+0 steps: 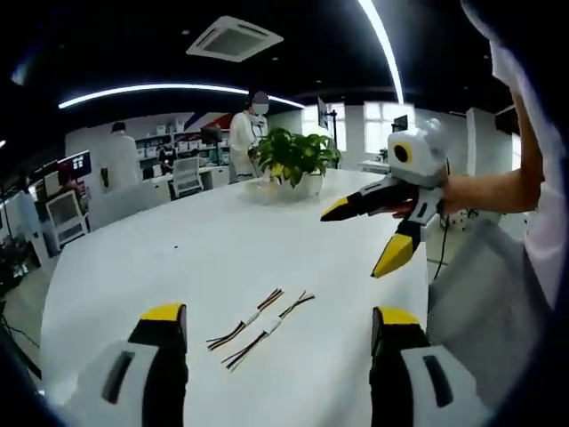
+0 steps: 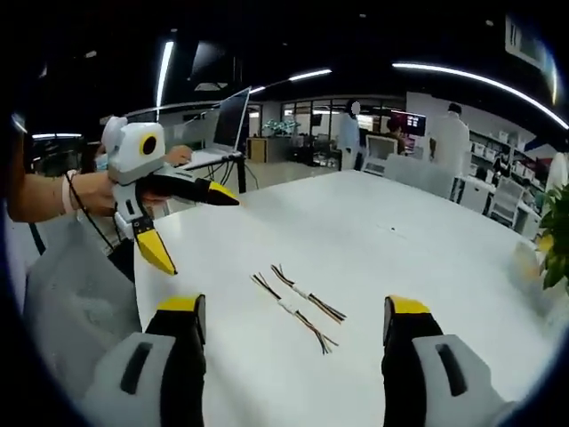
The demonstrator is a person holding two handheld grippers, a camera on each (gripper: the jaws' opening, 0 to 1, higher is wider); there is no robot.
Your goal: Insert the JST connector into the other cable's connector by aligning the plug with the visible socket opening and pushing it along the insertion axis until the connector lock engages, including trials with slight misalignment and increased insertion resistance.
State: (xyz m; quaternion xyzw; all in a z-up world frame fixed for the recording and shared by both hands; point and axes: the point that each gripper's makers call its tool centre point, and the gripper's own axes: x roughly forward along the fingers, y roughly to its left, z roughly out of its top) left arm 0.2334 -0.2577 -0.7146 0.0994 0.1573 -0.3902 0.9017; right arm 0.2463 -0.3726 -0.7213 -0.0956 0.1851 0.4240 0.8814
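- Two cables [image 1: 260, 326] are lying side by side on the white table [image 1: 222, 258], untouched.
- Both the left tool [image 1: 276, 334] and the right tool [image 2: 293, 322] are being held with jaws apart above them.

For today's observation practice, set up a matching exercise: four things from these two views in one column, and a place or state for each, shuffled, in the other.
Column one:
1. cable assemblies
2. potted plant
3. left tongs
4. laptop

Column two:
A. open, held above the table, gripping nothing
B. standing at the white table's far end
C. lying side by side on the table
D. open on a desk beyond the table

Pairs: 1-C, 2-B, 3-A, 4-D
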